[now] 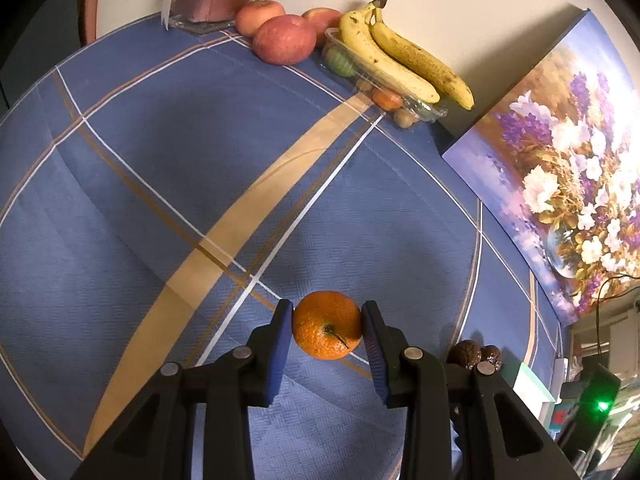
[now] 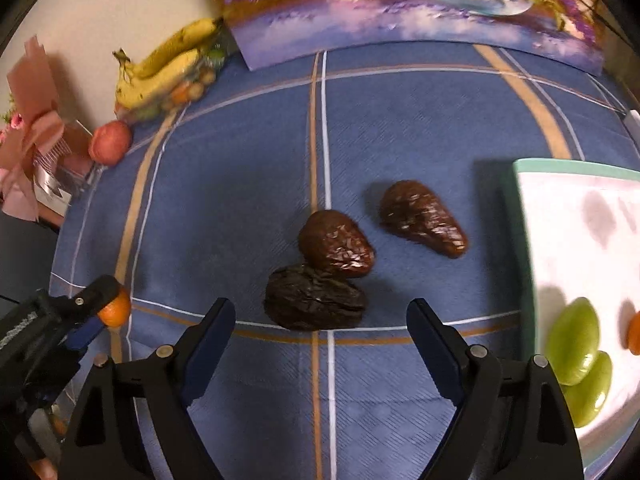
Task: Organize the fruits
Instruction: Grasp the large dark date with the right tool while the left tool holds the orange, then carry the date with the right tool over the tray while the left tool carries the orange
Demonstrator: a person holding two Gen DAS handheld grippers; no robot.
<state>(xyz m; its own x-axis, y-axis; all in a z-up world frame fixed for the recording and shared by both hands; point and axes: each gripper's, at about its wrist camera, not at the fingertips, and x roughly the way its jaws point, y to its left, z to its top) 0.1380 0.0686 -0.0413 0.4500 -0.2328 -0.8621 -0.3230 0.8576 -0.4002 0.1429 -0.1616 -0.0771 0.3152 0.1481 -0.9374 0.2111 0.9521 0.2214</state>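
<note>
My left gripper (image 1: 327, 322) is shut on an orange tangerine (image 1: 327, 325), held over the blue checked tablecloth (image 1: 160, 200). The same gripper and tangerine (image 2: 116, 312) show at the lower left of the right wrist view. My right gripper (image 2: 322, 316) is open and empty, its fingers on either side of the nearest of three dark wrinkled fruits (image 2: 316, 298), with two more (image 2: 336, 242) (image 2: 422, 218) beyond. A white tray with a green rim (image 2: 532, 208) at the right holds green fruits (image 2: 574, 346).
Bananas (image 1: 400, 52) lie on a clear plastic box of small fruits (image 1: 384, 100) at the table's far edge, beside three red apples (image 1: 284, 38). A flower painting (image 1: 560, 184) leans on the wall. A pink gift box (image 2: 32, 140) stands at the far left.
</note>
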